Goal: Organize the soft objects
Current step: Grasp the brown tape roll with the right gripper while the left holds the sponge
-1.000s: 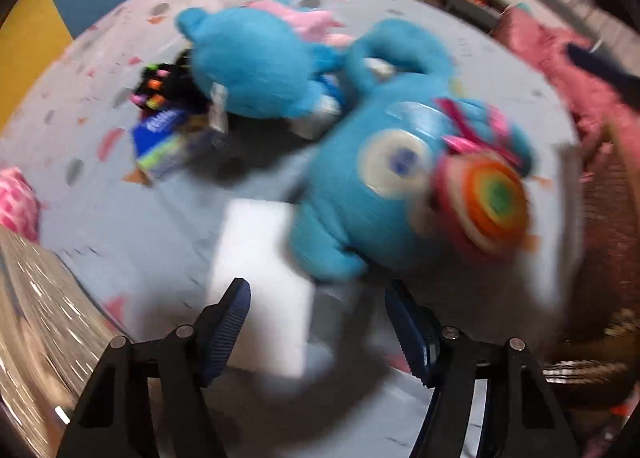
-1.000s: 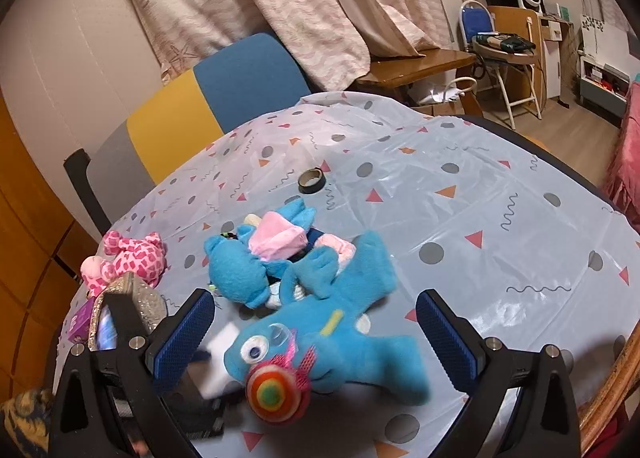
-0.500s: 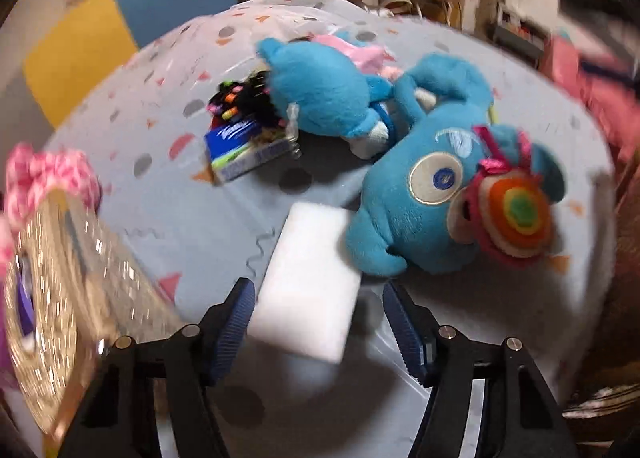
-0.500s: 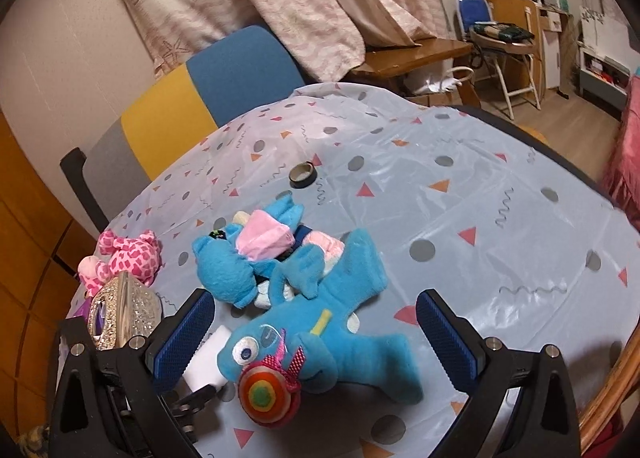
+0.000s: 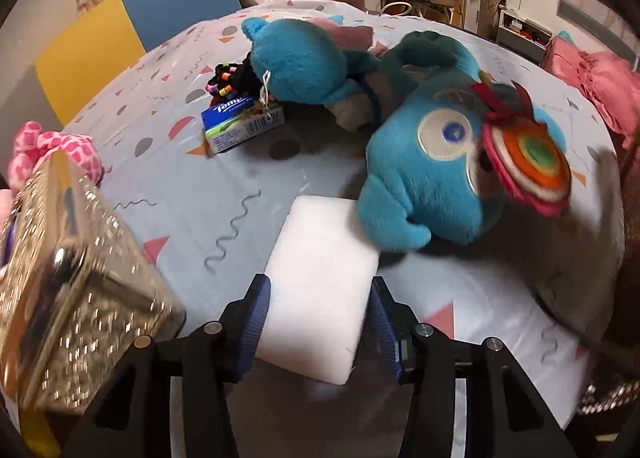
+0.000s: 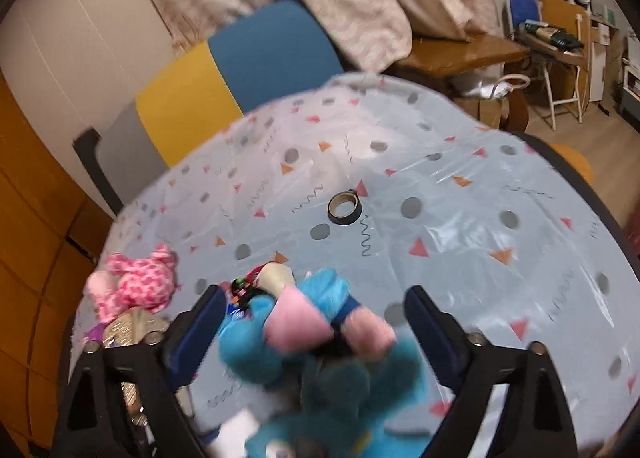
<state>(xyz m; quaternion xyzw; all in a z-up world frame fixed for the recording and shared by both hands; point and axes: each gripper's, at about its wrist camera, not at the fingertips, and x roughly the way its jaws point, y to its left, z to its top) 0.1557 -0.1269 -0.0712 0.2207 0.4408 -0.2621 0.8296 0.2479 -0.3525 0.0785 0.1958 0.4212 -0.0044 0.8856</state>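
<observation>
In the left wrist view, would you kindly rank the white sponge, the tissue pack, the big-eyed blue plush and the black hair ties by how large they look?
1. big-eyed blue plush
2. white sponge, though it lies nearest the camera, so its size is exaggerated
3. tissue pack
4. black hair ties, partly hidden behind the smaller blue plush

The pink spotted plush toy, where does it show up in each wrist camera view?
Left wrist view: the pink spotted plush toy sits at the far left edge, behind the glittery gold box.
Right wrist view: the toy lies lower left, just outside the gripper's left finger.
Shared landmark: the yellow and blue chair back beyond the table.
</observation>
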